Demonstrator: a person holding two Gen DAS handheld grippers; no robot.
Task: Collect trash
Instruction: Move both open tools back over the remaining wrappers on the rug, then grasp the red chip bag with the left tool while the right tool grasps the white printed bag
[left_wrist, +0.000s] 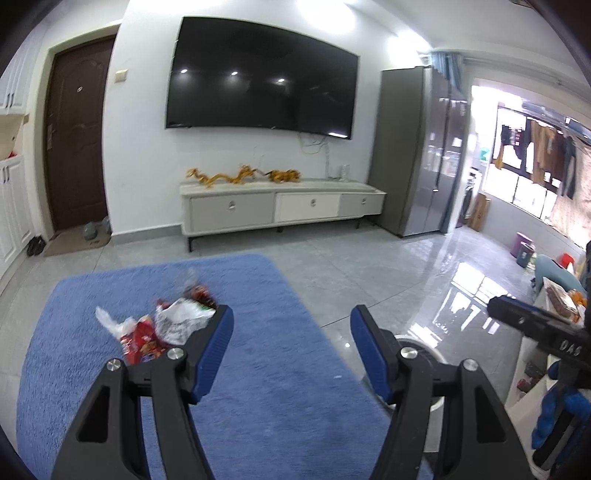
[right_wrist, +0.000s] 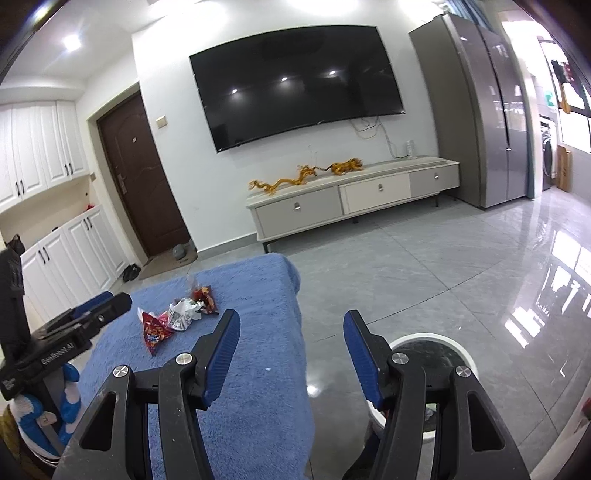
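Note:
A pile of trash lies on the blue fluffy cloth (left_wrist: 280, 369) that covers the table: a red snack wrapper (right_wrist: 155, 330), a crumpled white wrapper (right_wrist: 183, 314) and a dark red wrapper (right_wrist: 203, 297). In the left wrist view the same trash pile (left_wrist: 166, 326) sits just left of my left finger. My left gripper (left_wrist: 291, 317) is open and empty, above the cloth to the right of the pile. My right gripper (right_wrist: 291, 321) is also open and empty, over the cloth's right edge. A white-rimmed bin (right_wrist: 424, 336) with a dark liner stands on the floor under its right finger.
Grey tiled floor (right_wrist: 443, 266) stretches to a low TV cabinet (right_wrist: 351, 199) under a wall TV. A tall grey fridge (right_wrist: 476, 110) stands at the right, a brown door (right_wrist: 140, 177) and white cupboards at the left. Gloved hands (right_wrist: 68, 391) hold the grippers.

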